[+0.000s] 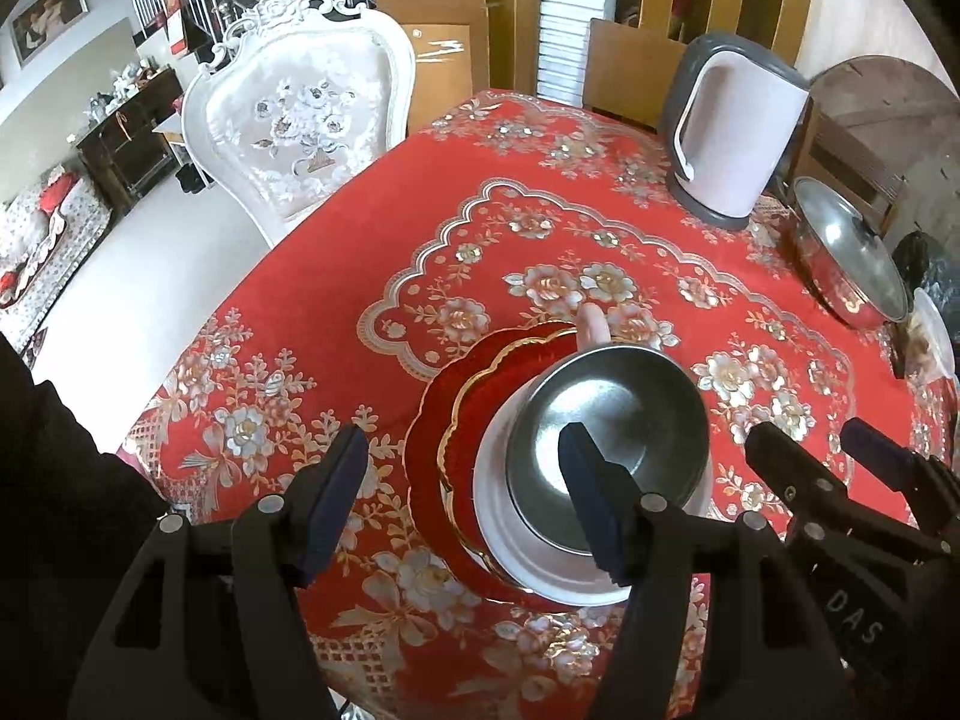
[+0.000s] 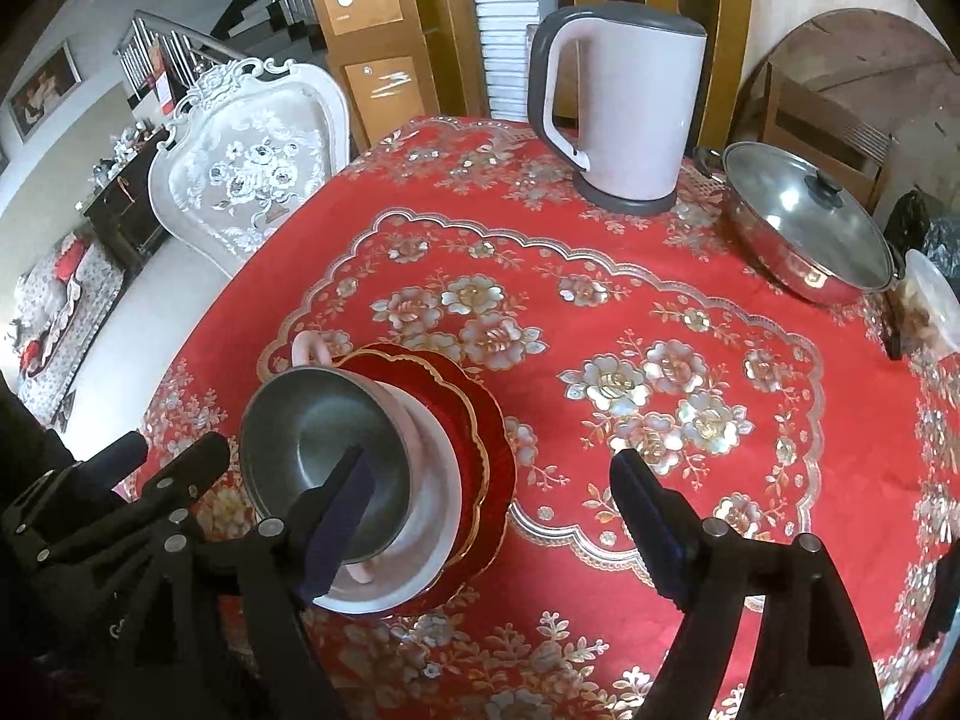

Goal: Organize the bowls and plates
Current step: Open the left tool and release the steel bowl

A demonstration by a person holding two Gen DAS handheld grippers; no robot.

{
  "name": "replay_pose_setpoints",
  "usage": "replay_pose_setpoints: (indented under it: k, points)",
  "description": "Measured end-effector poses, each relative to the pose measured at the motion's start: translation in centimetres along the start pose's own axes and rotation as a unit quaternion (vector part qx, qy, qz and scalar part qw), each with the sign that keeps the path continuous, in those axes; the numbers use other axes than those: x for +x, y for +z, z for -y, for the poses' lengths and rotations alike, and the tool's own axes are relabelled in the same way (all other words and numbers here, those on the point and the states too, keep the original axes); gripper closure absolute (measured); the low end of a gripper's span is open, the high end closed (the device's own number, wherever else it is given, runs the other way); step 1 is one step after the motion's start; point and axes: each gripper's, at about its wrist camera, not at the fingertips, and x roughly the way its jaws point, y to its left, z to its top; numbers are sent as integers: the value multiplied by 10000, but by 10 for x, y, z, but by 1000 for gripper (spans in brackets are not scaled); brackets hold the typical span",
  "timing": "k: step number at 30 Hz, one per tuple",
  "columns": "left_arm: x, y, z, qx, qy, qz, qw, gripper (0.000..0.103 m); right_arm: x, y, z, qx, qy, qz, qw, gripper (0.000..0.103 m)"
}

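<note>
- My left tool (image 1: 462,504) is spread wide and holds nothing. One finger hangs over the metal bowl (image 1: 606,444), the other over bare red cloth.
- My right tool (image 2: 498,522) is spread wide too, and holds nothing. Its left finger hangs over the same bowl; its right finger is over the cloth.
- The metal bowl sits inside a white bowl (image 1: 540,564). The white bowl sits on a small red plate (image 1: 474,414), and that sits on a bigger red plate (image 1: 429,456). It is one pile, near my side of the bench (image 1: 336,324).
- I think the pile could tip if I bump it. A finger dropping into the bowl could knock it sideways.
- My two tools are close together, so they could hit each other.
- The metal bowl looks smooth, so I think it could slip in a pinch.
- A pink handle (image 2: 309,351) pokes out behind the pile. I cannot tell what it belongs to.
- The near edge is just beside the pile, so a push toward me could send it off.
- There is lots of open cloth past the pile and to the right.
- The kettle (image 2: 624,108) and the lidded pot (image 2: 810,228) stand well apart, at the far side.
</note>
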Motion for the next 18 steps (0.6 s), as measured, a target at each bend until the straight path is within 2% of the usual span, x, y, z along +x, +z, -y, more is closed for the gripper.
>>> replay_pose_setpoints:
  k: [18]
  points:
    - [-3, 1, 1, 187, -8, 141, 9997, 37, -2, -3, -3, -66, -8, 20, 10000, 20]
